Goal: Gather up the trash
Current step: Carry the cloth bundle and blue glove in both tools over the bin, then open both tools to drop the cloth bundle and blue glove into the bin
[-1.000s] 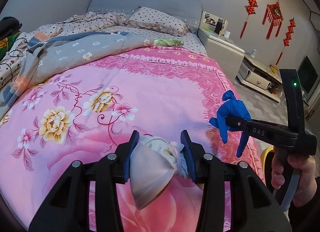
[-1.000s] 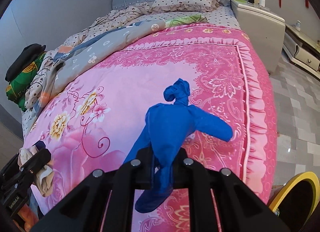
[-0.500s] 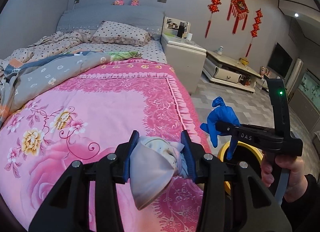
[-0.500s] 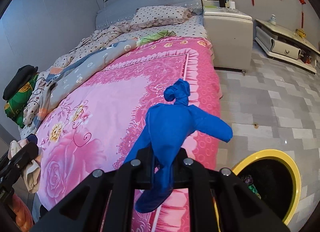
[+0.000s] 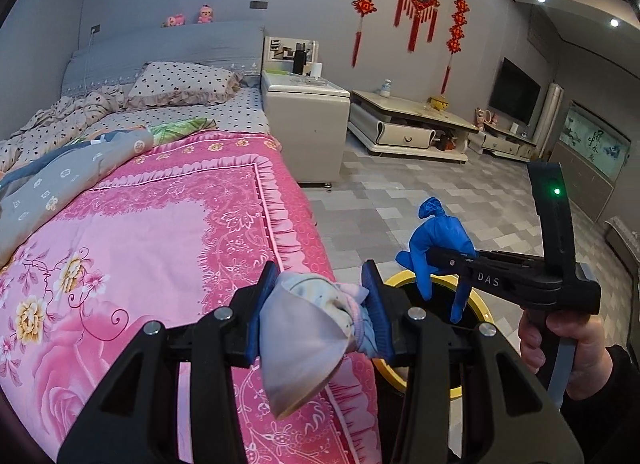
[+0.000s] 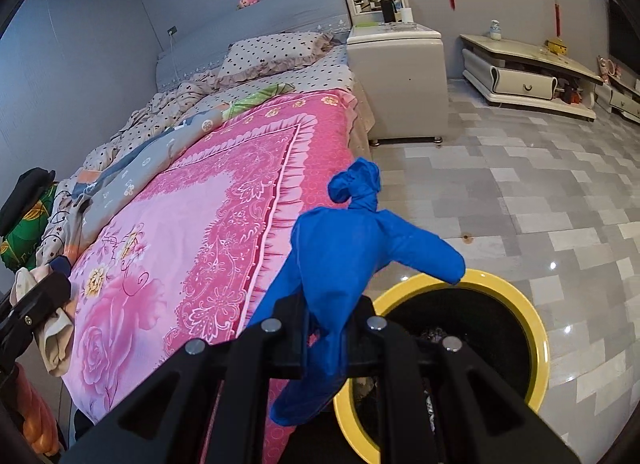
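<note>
My left gripper (image 5: 320, 316) is shut on a crumpled pale cloth wad (image 5: 304, 336), held over the pink bed's right edge. My right gripper (image 6: 336, 328) is shut on a blue glove (image 6: 348, 248) and holds it above the near rim of a yellow-rimmed black bin (image 6: 532, 320) on the floor. In the left wrist view the right gripper (image 5: 432, 260) with the blue glove (image 5: 436, 236) hangs over the bin (image 5: 478, 306), which is mostly hidden behind my left gripper. In the right wrist view the left gripper (image 6: 36, 300) with the cloth (image 6: 56, 328) shows at the far left.
The pink floral bed (image 5: 160, 224) fills the left, with a grey quilt (image 5: 60, 176) and a dotted pillow (image 5: 180, 82). A white nightstand (image 5: 306, 124) stands beside the bed. A low TV cabinet (image 5: 412, 124) lines the far wall. Grey tiled floor (image 6: 540, 192) lies to the right.
Both grippers have swung right, from over the bed toward its edge. The yellow bin has come into view under the right gripper. Both grips are unchanged.
</note>
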Available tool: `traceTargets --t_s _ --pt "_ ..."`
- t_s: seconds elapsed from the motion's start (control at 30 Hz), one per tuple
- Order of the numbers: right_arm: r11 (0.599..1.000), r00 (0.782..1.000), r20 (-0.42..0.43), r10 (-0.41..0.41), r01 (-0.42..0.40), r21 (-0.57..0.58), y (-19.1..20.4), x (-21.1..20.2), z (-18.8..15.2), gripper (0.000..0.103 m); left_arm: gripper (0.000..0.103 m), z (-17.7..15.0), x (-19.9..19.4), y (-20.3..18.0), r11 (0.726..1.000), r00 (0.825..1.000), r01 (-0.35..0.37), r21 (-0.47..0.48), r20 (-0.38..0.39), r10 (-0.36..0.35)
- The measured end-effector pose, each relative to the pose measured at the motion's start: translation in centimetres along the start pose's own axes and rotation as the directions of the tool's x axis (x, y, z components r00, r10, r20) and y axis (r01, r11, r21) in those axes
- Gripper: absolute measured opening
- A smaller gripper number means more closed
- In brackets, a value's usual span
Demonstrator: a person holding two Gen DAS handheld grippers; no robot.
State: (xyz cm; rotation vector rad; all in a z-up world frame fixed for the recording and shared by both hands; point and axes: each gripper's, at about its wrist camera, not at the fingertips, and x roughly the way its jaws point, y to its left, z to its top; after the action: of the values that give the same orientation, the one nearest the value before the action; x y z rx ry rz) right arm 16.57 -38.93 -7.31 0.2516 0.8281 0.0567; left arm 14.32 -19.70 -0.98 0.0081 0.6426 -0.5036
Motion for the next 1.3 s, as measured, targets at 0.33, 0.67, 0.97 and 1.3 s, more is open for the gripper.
traceTargets --t_s 0.33,0.67,0.97,1.3 --pt "0.996 0.998 0.008 -0.06 0.059 0.064 -5.4 -2.2 -1.6 0.009 0.041 0.1 2.7 -4.9 0.996 0.998 0.065 0.056 -0.032 -0.063" --pt "0.988 0.995 -0.016 -0.095 0.096 0.119 -9.0 -2.8 -3.3 0.009 0.041 -0.2 6.0 -8.5 0.99 0.992 0.112 0.088 -0.069 -0.107" --pt "0.981 0.991 -0.067 -0.112 0.121 0.15 -11.0 -1.7 -4.4 0.01 0.042 -0.9 9.1 -10.5 0.986 0.984 0.14 0.088 -0.123 -0.129" --pt "0.971 0.99 -0.088 -0.113 0.129 0.203 -12.9 -1.4 -5.1 0.013 0.046 -1.7 12.4 -11.0 0.982 0.968 0.185 0.04 -0.177 -0.176"
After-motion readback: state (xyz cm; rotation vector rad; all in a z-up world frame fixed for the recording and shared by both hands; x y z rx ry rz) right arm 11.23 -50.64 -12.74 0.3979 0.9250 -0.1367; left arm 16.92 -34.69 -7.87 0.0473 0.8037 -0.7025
